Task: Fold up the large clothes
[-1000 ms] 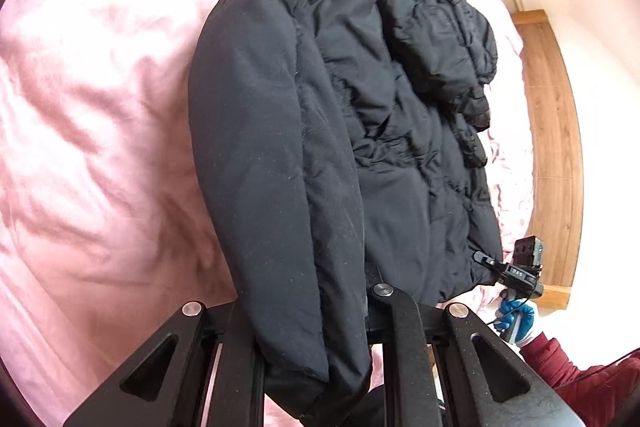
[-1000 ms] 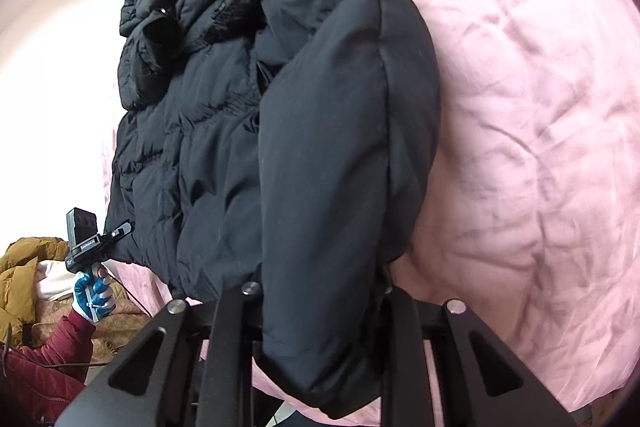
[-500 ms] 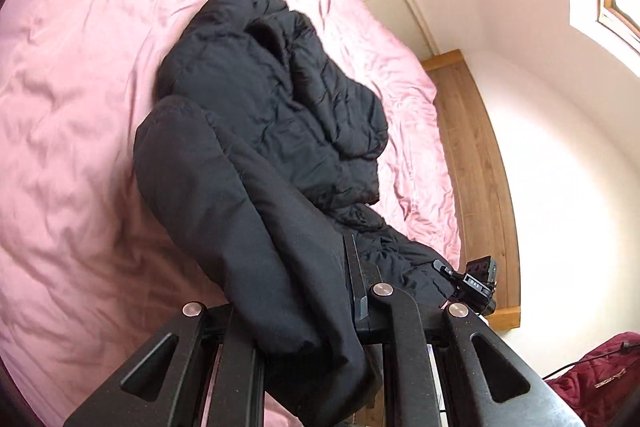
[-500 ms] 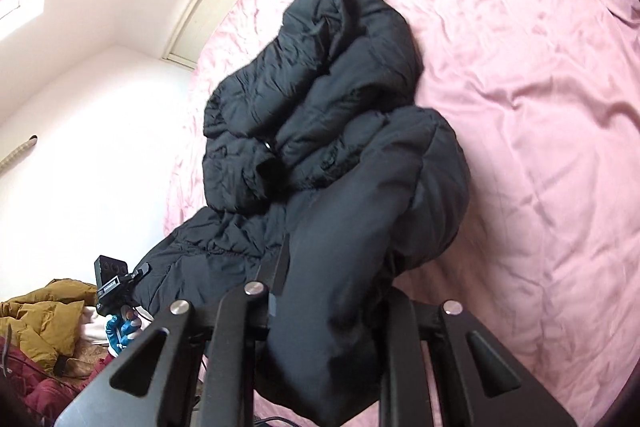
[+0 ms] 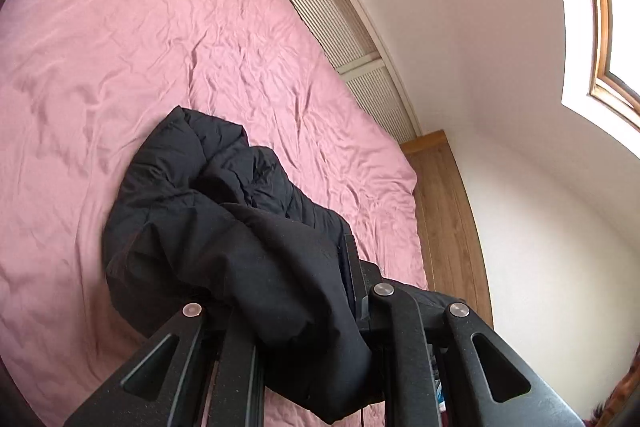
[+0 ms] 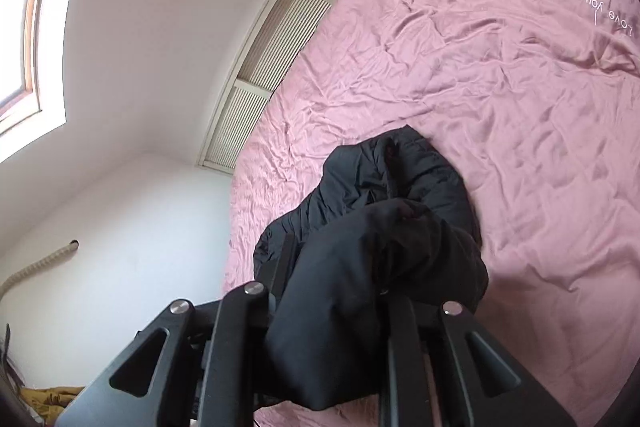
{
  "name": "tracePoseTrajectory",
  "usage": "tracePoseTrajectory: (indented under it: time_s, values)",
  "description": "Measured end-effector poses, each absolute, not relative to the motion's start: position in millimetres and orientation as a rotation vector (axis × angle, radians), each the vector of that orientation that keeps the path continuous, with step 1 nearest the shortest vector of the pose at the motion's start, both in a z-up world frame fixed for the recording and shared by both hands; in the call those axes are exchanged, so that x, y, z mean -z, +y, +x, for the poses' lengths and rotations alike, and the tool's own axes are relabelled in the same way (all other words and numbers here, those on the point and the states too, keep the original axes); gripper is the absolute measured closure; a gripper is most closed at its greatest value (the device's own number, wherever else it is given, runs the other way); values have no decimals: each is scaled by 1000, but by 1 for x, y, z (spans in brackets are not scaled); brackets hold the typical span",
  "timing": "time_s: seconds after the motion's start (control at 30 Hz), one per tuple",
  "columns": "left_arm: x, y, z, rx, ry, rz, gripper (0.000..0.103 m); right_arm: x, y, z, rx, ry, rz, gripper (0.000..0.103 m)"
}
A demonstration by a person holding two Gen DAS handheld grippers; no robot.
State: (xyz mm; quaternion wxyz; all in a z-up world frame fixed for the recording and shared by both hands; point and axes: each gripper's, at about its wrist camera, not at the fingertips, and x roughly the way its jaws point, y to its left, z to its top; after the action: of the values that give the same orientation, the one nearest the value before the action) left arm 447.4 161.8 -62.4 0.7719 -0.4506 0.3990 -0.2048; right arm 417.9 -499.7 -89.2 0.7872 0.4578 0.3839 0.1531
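A black puffer jacket (image 5: 208, 211) lies bunched on the pink bed sheet (image 5: 120, 47). My left gripper (image 5: 296, 291) is shut on one black sleeve of it, which drapes over the jaws and hides the fingertips. The jacket also shows in the right wrist view (image 6: 384, 195). My right gripper (image 6: 332, 307) is shut on the other sleeve, which hangs over the jaws. Both grippers hold the sleeves lifted above the near part of the bed (image 6: 520, 107).
A slatted white panel (image 5: 332, 11) and white wall run along the far side of the bed. A wooden floor strip (image 5: 448, 211) lies right of the bed. A skylight (image 5: 612, 27) is at upper right. Mustard clothing (image 6: 48, 399) lies at lower left.
Both grippers have risen and pulled back with the sleeves. The jacket has gone from spread flat to bunched up, and looks smaller and farther away. The other hand-held gripper has left both views.
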Motion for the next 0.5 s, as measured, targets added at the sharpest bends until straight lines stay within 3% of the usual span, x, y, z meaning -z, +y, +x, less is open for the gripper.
tracePoseTrajectory:
  time_s: [0.3, 0.5]
  values:
    - [144, 151, 609, 212, 1004, -951, 84, 155, -496, 557, -129, 892, 1093, 86]
    - [191, 136, 662, 131, 1104, -881, 83, 208, -491, 611, 26, 966, 1146, 83]
